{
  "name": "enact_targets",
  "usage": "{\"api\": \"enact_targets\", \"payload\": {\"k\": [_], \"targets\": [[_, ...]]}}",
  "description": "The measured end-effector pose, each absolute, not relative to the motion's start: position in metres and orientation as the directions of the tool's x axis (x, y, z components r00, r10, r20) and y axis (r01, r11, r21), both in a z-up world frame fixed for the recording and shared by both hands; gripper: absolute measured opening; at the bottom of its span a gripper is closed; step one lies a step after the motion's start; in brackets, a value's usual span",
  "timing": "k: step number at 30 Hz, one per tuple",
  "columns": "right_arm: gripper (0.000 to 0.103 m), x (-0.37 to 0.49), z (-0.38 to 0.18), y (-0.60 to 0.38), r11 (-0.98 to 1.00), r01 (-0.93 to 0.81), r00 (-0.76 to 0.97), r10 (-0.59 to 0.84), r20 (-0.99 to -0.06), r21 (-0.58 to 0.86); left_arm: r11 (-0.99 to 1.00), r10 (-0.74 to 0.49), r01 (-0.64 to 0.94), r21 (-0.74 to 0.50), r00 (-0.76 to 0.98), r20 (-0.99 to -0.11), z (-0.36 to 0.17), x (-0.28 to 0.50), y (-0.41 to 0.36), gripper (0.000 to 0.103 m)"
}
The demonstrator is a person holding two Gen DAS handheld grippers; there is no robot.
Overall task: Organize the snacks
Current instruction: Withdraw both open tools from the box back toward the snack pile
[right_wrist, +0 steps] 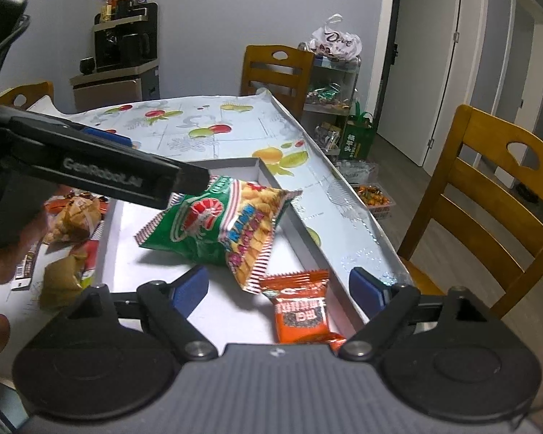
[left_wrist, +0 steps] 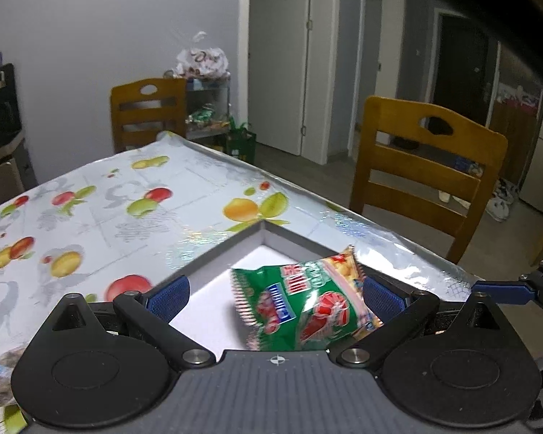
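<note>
So I'm sitting partway: green snack bag (right_wrist: pixel 221 231) and orange packet (right_wrist: pixel 300 307) are lying in the white tray (right_wrist: pixel 307 249), both grippers released, loose snacks (right_wrist: pixel 72 217) waiting on the left tabletop (left_wrist: pixel 90 209).

Snack bag (right_wrist: pixel 219 233) is green with red-and-white striped edges and a red shrimp print. Small packet (right_wrist: pixel 300 307) is orange with a dark label. Tablecloth (left_wrist: pixel 101 202) is pale with red, yellow and green fruit. Gripper pads (right_wrist: pixel 190 291) are blue, tray (right_wrist: pixel 307 249) white and grey.
</note>
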State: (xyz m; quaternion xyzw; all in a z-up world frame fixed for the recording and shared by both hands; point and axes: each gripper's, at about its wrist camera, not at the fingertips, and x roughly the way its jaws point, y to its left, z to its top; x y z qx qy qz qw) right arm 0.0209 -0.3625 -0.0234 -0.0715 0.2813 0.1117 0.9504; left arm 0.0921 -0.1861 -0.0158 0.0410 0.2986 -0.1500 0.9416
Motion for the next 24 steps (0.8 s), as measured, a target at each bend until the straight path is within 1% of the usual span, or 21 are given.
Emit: {"api": "enact_targets", "payload": {"k": [11,24], "targets": [[0.085,0.012,-0.009,-0.327,0.944,-0.330,0.795,0.261,-0.548,-0.029,0.974,-0.190,0.228,-0.010,0.783,-0.593,-0.007,0.066,-0.129,0.103],[0.086,0.000,-0.003,-0.264,0.903,-0.426,0.761,0.327,-0.560,-0.051,0.993,-0.098,0.120,-0.002,0.800,-0.593,-0.006,0.027,-0.051,0.103]]}}
